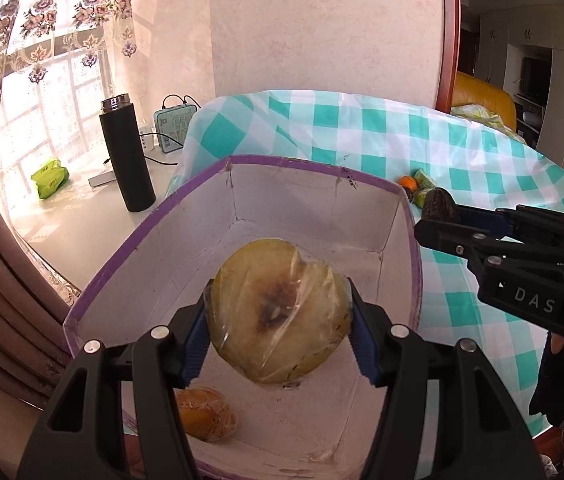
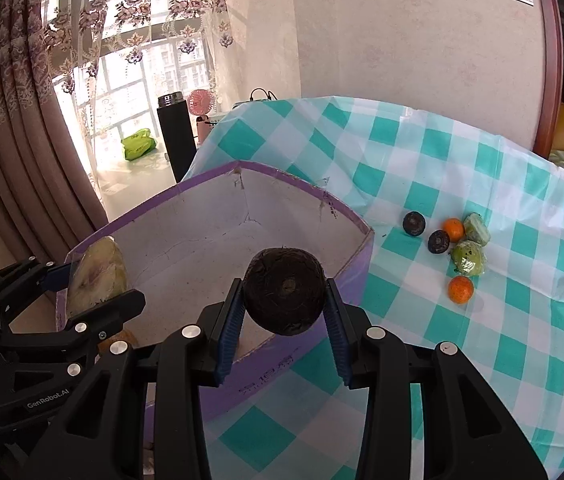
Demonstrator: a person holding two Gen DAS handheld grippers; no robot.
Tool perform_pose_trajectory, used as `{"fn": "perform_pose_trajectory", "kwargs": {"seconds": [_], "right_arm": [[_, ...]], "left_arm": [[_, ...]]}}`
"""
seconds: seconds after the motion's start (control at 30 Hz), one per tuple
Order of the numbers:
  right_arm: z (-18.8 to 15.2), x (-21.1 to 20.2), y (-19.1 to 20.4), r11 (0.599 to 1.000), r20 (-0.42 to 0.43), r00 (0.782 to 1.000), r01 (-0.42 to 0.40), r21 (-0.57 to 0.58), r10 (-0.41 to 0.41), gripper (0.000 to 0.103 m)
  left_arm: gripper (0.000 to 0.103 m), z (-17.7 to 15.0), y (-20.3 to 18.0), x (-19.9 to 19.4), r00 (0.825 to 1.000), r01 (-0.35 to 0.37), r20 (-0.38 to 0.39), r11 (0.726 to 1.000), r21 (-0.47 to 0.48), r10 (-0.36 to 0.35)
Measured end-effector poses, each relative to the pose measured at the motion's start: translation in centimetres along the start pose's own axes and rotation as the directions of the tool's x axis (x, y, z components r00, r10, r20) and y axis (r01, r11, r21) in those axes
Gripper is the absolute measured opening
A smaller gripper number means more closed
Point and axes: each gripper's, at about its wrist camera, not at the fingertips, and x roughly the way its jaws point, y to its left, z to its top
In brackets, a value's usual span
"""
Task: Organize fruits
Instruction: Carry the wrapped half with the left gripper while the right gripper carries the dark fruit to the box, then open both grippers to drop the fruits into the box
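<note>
While each gripper clamps 1 fruit, left gripper (image 1: pixel 278 320) hides part of the wrapped orange (image 1: pixel 206 414); right gripper (image 2: pixel 284 304).

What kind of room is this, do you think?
Probably a living or dining room in a home: a checked tablecloth with loose fruit, a floral lace curtain at a bright window, and a yellow sofa through the doorway.

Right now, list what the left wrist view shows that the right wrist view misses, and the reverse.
Left wrist only: a wrapped orange fruit on the floor of the purple-rimmed cardboard box. Right wrist only: a pink handheld fan by the window and two loose oranges on the checked cloth. Both: the left gripper holding a wrapped yellow-green fruit, the right gripper holding a dark round fruit, and a black flask.
</note>
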Motion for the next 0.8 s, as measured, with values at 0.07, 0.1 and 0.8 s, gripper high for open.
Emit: {"fn": "perform_pose_trajectory", "kwargs": {"seconds": [0.07,0.1,0.8], "right_arm": [[0.6,1.2,1.1,1.000,-0.021,1.000,-0.012,-0.020,0.012,0.039],[0.9,1.9,1.7,0.999,-0.037,0.999,-0.020,-0.034,0.019,0.039],[-0.6,15.3,5.1,0.948,-0.518,0.832,0.026,-0.318,-0.197,0.056]], "left_arm": [[0.060,-0.2,1.5,0.4,1.000,-0.014,-0.021,1.000,-0.018,0.014],[0.060,-0.2,2.2,0.9,0.999,-0.020,-0.038,0.999,-0.027,0.019],[0.073,-2.2,6.7,9.7,0.904,0.013,-0.427,1.000,-0.024,-0.022]]}}
